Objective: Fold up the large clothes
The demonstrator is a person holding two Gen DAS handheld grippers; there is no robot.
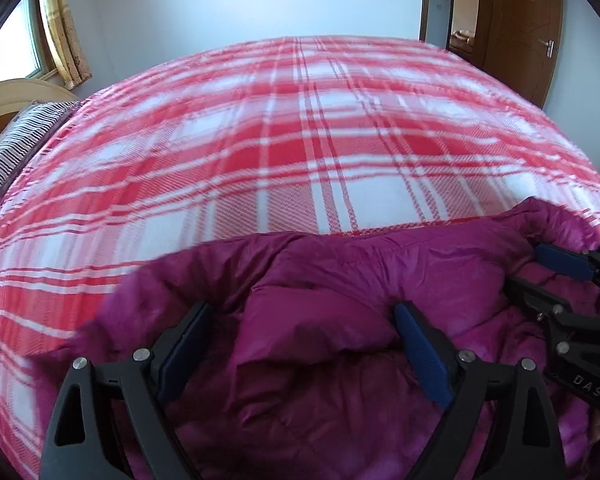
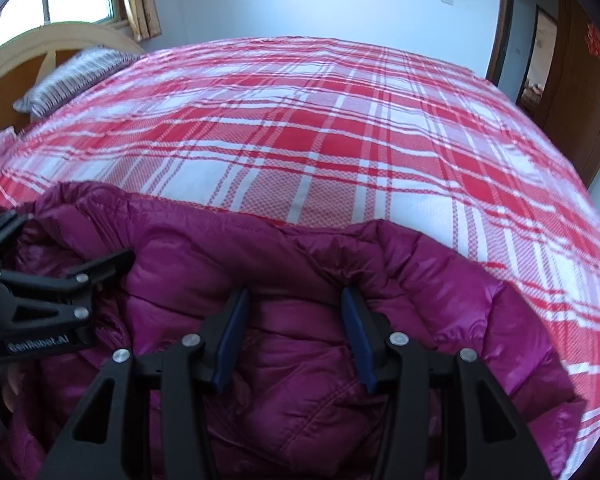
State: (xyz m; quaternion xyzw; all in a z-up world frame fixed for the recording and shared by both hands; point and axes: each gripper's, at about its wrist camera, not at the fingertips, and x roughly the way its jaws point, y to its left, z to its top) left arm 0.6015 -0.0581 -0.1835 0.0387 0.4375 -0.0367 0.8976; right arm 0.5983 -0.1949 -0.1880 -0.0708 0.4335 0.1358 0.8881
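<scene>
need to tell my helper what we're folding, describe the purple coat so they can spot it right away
A big bed with a red-and-white plaid cover fills the room. At its near edge, under both grippers, lies the puffy coat. It is the only shiny, quilted magenta thing there, unlike the flat plaid cover and the striped pillow by the headboard.

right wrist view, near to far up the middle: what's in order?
right gripper → purple down jacket → red plaid bedspread → white wall
</scene>
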